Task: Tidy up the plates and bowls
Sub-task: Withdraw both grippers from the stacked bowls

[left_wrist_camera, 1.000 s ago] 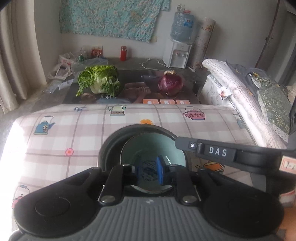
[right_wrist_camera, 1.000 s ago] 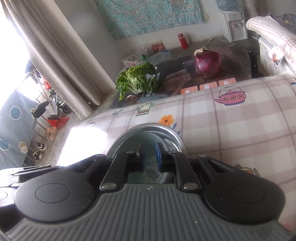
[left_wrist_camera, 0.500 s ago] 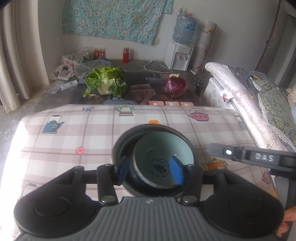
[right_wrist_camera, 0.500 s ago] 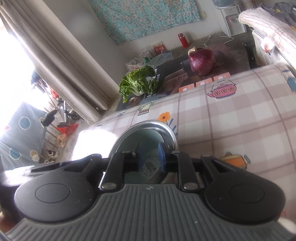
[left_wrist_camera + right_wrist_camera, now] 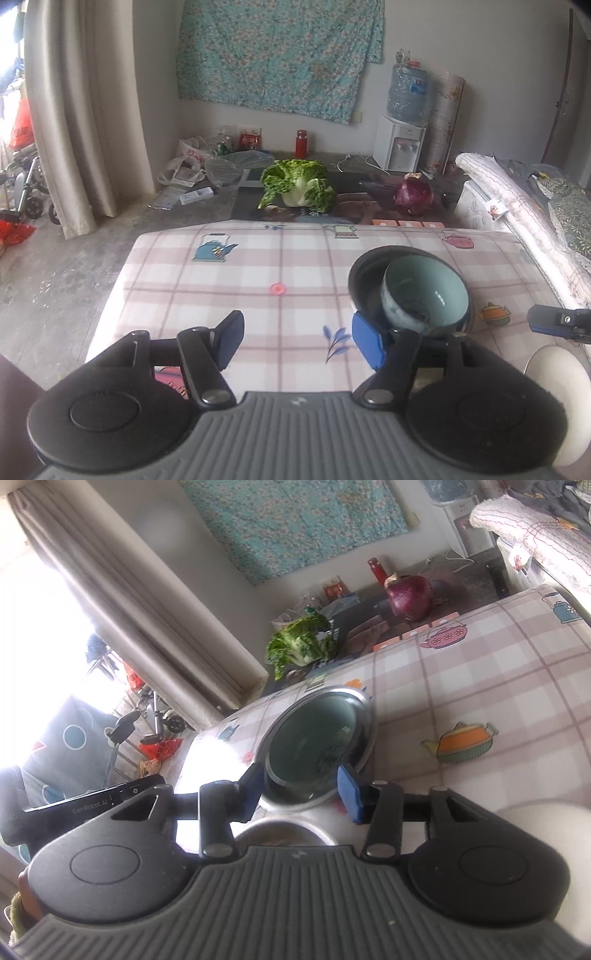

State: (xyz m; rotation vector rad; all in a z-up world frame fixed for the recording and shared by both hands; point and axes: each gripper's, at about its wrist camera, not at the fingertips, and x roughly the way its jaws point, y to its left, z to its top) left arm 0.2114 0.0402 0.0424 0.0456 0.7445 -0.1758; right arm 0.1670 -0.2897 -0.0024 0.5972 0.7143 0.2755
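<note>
Lots you can't make out here. The white plate [image 5: 557, 373] is chopped by the left wrist view's right edge and half buried behind the gripper housing; in the right wrist view it's just an overexposed white blob. The metal bowl [image 5: 280, 834] right under the right gripper [image 5: 301, 786] only peeks out above the housing, contents unreadable. The pattern at the bottom of the teal bowl [image 5: 424, 295] is too murky to read. Window side is blown out to pure white.
</note>
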